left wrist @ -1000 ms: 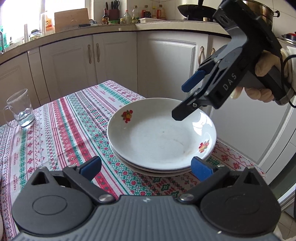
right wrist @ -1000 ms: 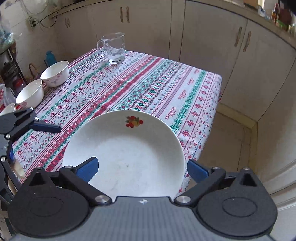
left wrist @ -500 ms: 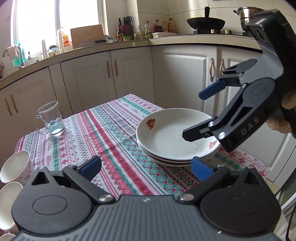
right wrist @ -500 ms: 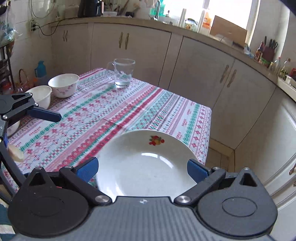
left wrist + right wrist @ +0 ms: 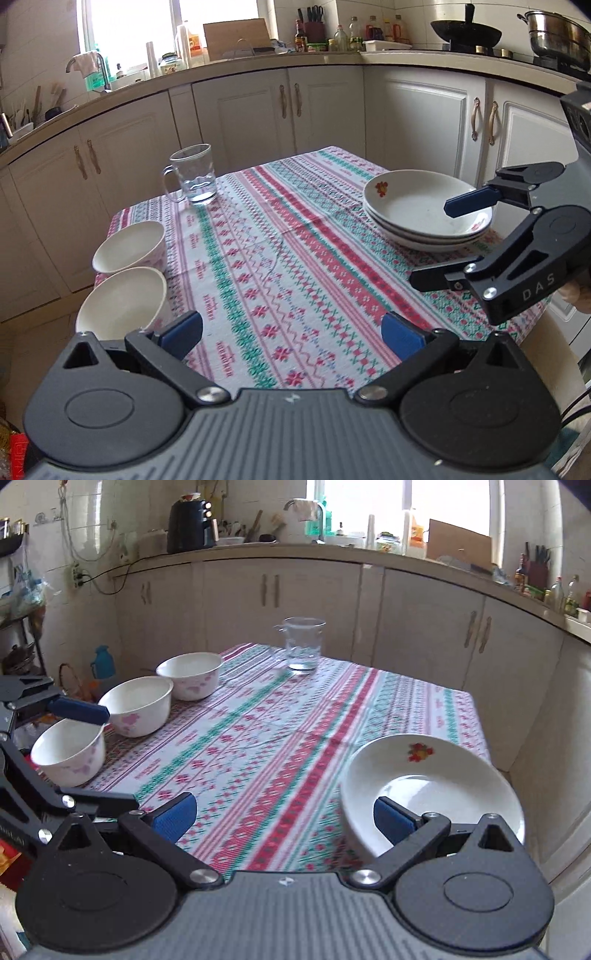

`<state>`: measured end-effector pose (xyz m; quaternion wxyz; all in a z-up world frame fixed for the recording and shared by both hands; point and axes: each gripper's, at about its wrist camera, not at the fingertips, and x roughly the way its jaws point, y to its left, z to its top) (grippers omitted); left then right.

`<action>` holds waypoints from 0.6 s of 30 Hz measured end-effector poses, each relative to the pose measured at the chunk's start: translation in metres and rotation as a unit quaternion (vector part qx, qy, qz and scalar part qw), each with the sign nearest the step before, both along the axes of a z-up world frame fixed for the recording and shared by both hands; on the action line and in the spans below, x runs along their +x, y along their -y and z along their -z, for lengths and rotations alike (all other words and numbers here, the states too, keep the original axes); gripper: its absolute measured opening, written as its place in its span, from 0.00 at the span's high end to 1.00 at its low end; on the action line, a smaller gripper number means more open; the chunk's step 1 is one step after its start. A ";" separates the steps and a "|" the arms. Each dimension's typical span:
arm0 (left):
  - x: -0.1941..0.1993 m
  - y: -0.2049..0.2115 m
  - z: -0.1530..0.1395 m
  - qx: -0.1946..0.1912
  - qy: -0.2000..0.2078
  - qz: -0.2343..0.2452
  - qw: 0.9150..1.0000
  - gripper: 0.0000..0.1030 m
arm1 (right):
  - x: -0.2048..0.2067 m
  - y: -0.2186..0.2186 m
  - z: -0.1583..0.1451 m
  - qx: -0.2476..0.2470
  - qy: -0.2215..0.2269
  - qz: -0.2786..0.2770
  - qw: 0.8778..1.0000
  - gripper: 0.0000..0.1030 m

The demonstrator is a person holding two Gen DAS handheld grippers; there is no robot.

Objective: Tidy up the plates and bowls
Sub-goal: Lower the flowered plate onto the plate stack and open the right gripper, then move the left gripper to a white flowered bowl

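1. At the right edge of the left wrist view, the plates sit stacked on the table, three deep, the top one bearing a flower print.
2. The right gripper hangs just beside that stack, jaws wide apart, nothing between them.
3. Over to the left side of the same frame: two white bowls stand close together near the table's edge, each on its own, not nested.
4. The right wrist view shows a third bowl at lower left, so three bowls run in a diagonal row toward the glass mug at upper centre.
5. The left gripper straddles that nearest bowl's side of the frame, jaws spread, holding nothing.
6. Here is the hinge of it: the bowls lie to the left, right by the left gripper and well apart from the right one, so the left hand looks the better placed.
7. My read: plates done, bowls not yet stacked.
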<state>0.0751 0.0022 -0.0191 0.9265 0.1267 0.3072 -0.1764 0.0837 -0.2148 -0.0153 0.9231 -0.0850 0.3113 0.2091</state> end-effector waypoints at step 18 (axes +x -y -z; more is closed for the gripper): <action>0.000 -0.132 0.001 -0.014 -0.041 -0.091 0.995 0.01 | 0.001 -0.125 0.002 -0.016 0.016 -0.185 0.982 0.00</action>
